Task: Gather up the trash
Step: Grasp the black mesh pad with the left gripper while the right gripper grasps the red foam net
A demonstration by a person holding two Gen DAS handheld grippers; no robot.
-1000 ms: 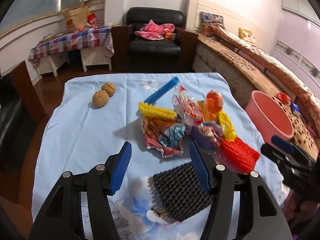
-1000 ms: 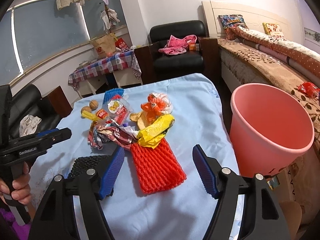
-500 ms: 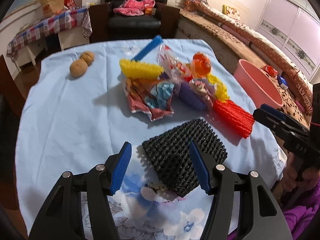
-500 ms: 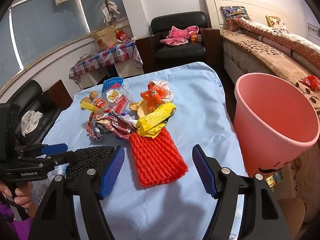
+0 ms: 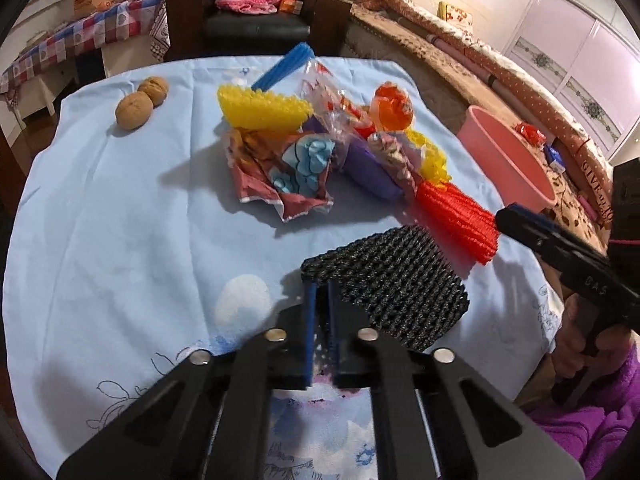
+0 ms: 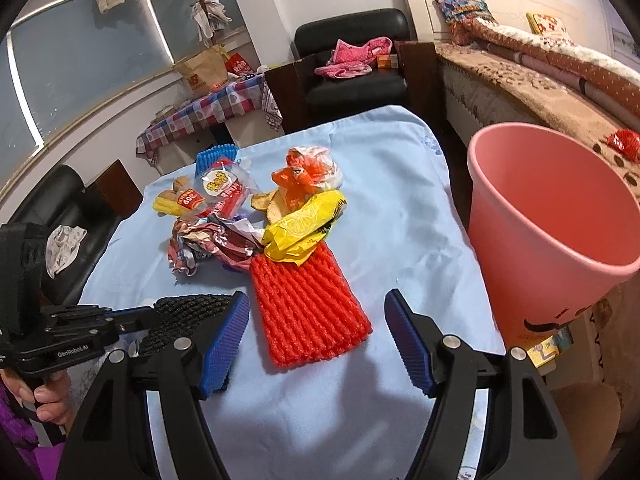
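A lived-in bedroom here, black armchair at the back, and up front a table under a pale blue tablecloth (image 5: 120, 208) strewn with litter. The action is on the black foam mesh sleeve (image 5: 400, 280), lying flat at the near edge of the cloth: the left gripper (image 5: 322, 292) has its blue pads pressed together on the sleeve's near corner, pinching that edge. A corner grip makes sense, I'd say, since a flat, floppy net offers nothing else to bite. Just beside it lies the red foam mesh sleeve (image 6: 308, 312), and the right gripper (image 6: 316, 336) hangs over it with its jaws spread wide, holding nothing, seemingly lined up for that one. Beyond, the heap: a yellow crinkled wrapper (image 6: 300, 228) overlapping the red sleeve's far end, an orange plastic bag (image 6: 304, 180), a crumpled reddish snack packet (image 5: 280, 172), a yellow foam net (image 5: 260, 110). Two walnuts (image 5: 140, 104) sit well apart on the left. The pink plastic bucket (image 6: 552, 216) stands off the table's right side, handy for the drop, by my reading.

The left wrist view shows the pinch itself and the walnuts in the clear. The right wrist view gives the bucket's open mouth, apparently empty, and the hand (image 6: 40, 396) holding the left tool.
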